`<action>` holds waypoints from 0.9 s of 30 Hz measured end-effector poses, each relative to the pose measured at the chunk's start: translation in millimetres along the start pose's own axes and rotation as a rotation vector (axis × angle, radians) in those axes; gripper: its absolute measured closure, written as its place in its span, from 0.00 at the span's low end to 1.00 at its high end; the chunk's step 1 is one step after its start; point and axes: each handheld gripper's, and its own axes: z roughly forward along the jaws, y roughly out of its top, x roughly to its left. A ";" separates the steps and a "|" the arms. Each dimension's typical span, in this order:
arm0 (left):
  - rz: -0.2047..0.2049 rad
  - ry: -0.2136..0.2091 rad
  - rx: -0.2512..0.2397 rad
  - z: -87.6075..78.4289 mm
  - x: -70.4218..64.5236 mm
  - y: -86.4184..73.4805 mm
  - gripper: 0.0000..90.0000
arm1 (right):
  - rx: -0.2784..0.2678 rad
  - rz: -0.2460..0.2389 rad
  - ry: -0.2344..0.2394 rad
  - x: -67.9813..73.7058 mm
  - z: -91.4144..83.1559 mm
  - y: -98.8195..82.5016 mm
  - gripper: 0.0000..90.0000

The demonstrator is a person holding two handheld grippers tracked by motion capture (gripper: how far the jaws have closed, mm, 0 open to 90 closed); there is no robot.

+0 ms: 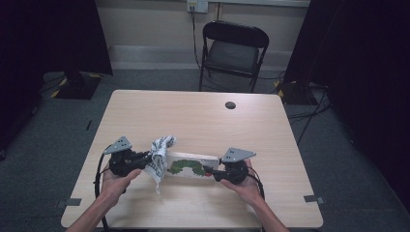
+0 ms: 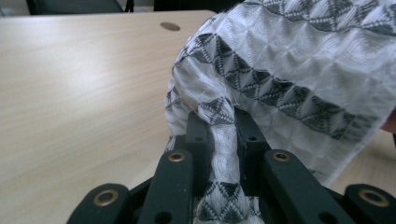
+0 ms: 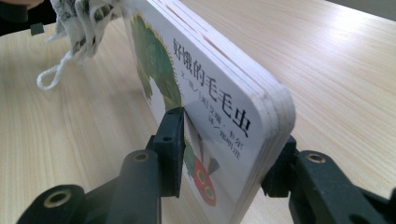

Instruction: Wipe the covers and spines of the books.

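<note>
A thick white board book [image 1: 189, 165] with a green caterpillar on its cover stands tilted on its long edge near the table's front. My right gripper [image 1: 211, 172] is shut on the book's right end; in the right gripper view the book [image 3: 210, 93] sits between both pads of my right gripper [image 3: 226, 156]. A white cloth [image 1: 159, 158] with grey triangle bands drapes over the book's left end. My left gripper [image 1: 146, 160] is shut on a fold of the cloth [image 2: 289, 70], which runs pinched between the jaws of my left gripper [image 2: 222, 128].
The wooden table [image 1: 193, 116] has a dark round cable hole [image 1: 230, 105] at the back right. A black folding chair [image 1: 233, 48] stands behind the table. Cables trail over the grey floor at both sides.
</note>
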 end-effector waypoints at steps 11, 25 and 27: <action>0.004 -0.017 0.085 9.4 6.8 -16.8 0.88 | -0.001 -0.012 0.011 0.7 0.0 0.1 0.65; -0.008 -0.031 0.147 15.0 1.8 -21.9 0.88 | -0.012 -0.020 0.023 3.9 3.6 2.3 0.66; -0.005 -0.047 0.107 10.5 0.7 -15.0 0.87 | -0.010 -0.027 0.039 6.2 6.1 3.6 0.68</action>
